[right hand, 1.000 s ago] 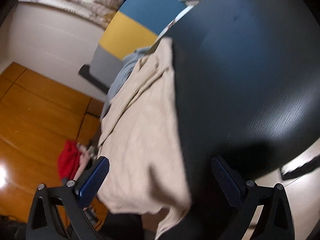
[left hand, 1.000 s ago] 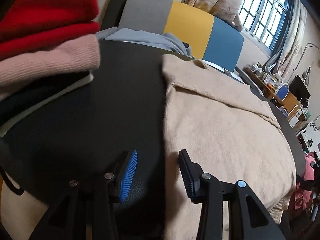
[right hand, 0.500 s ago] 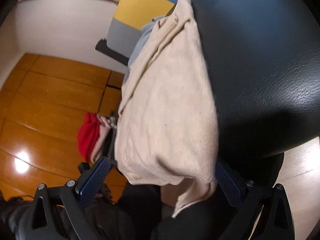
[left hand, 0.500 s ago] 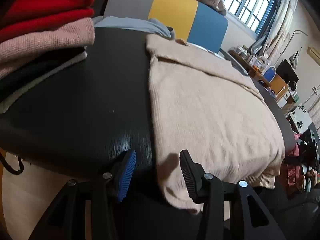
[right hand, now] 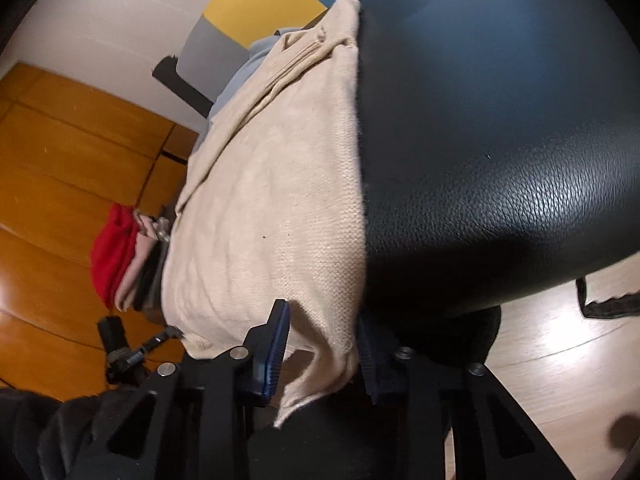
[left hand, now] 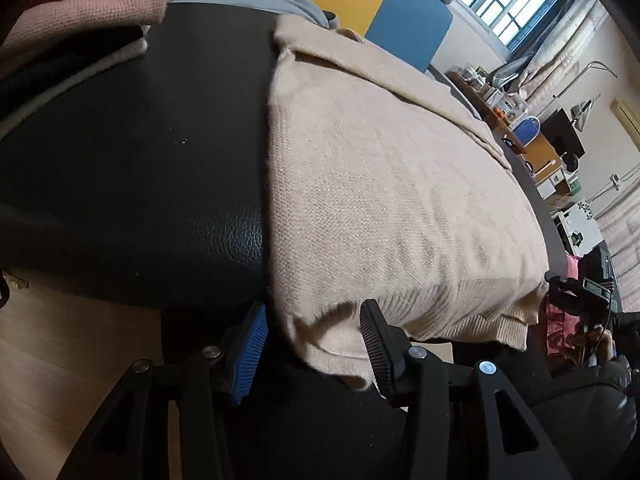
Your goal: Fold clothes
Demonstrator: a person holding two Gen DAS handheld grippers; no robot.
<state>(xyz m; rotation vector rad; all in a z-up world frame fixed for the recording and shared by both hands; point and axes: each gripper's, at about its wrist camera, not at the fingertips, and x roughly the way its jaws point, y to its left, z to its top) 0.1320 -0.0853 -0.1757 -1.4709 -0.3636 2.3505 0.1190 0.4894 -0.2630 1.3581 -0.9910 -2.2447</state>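
Both tools, left and right, gape around the sweater hem ahead; next, probably clamp and fold it away.

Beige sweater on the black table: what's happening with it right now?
A person works a hand-held gripper in each hand at the beige sweater, spread on the black table. The left hand-held gripper and right hand-held gripper each straddle a hem corner hanging over the near edge, jaws open. Folded clothes sit stacked nearby.
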